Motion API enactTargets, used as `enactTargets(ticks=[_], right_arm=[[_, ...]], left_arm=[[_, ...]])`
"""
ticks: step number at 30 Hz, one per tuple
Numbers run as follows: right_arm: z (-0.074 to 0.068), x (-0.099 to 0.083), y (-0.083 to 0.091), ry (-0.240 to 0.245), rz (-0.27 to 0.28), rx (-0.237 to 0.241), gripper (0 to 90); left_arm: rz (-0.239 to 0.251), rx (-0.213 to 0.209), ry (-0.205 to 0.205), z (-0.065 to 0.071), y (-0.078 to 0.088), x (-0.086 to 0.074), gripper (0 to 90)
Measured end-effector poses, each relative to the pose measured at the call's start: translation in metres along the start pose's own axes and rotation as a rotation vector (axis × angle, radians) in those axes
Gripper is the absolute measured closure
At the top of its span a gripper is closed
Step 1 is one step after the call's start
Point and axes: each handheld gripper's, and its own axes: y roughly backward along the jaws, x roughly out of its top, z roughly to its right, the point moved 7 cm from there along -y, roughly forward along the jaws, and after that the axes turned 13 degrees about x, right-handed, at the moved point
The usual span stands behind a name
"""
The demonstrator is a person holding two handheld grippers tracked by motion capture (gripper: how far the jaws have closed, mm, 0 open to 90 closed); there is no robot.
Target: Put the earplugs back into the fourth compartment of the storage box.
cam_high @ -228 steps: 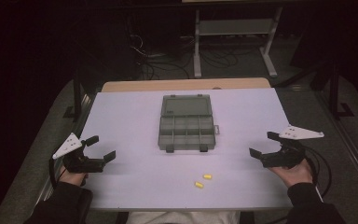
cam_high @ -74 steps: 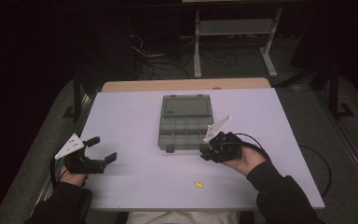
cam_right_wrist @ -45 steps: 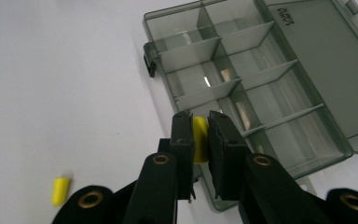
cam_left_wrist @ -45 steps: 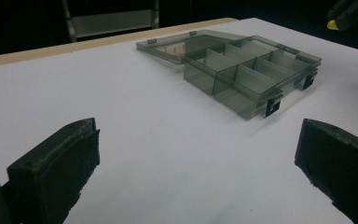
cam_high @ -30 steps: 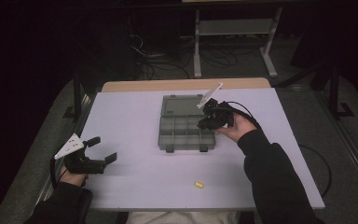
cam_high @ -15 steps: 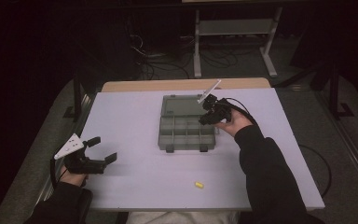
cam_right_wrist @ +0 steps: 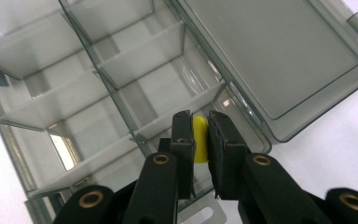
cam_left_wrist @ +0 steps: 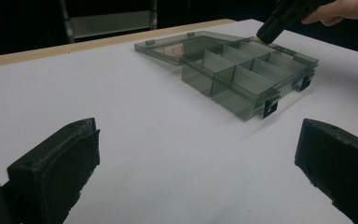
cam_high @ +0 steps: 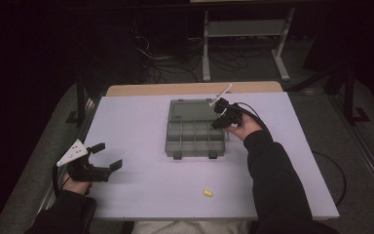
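- Right gripper: fingers clamped on a yellow piece, one pad on each side of it; the piece stands upright between the pads, its top level with the fingertips.
- Yellow piece, place: held above the organizer box, over a compartment in the row next to the hinge, at the box's end on the right gripper's side. Whether it touches the compartment floor cannot be told.
- Organizer box: grey, see-through, divided into compartments by thin walls; all compartments in view look bare. It sits on the tabletop directly under and ahead of the right fingers.
- Lid: swung fully open, lying flat on the tabletop, beyond the right fingertips and to their right in the right gripper view; small latch tab at its far edge.
- Latches: two dark clips on the box's front wall, on the side facing the left fingers.
- Left gripper: fingers wide apart, nothing between them, only bare tabletop; held low, well apart from the box, which lies ahead of the fingertips.
- Second yellow piece: loose on the tabletop, well apart from both pairs of fingers, on the near side of the box.
- Right hand: wrapped round the gripper body, dark sleeve behind it.
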Motion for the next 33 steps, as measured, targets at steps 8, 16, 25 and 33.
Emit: enactTargets(ticks=[8,16,25,33], right_arm=[[-0.001,-0.001,-0.001,-0.014,0.004,0.008,72.8],[-0.013,0.004,0.019,0.007,0.051,-0.014,55.7],[-0.038,0.004,0.05,0.038,0.093,-0.04,34.4],[-0.062,0.007,0.06,0.092,0.103,-0.051,21.1]], left_arm=[[-0.001,0.0,0.0,0.0,0.0,0.0,0.0],[-0.001,0.001,-0.001,0.0,0.0,0.0,0.0],[-0.002,0.003,-0.001,0.0,0.0,0.0,0.0],[-0.002,0.004,-0.002,0.0,0.0,0.0,0.0]])
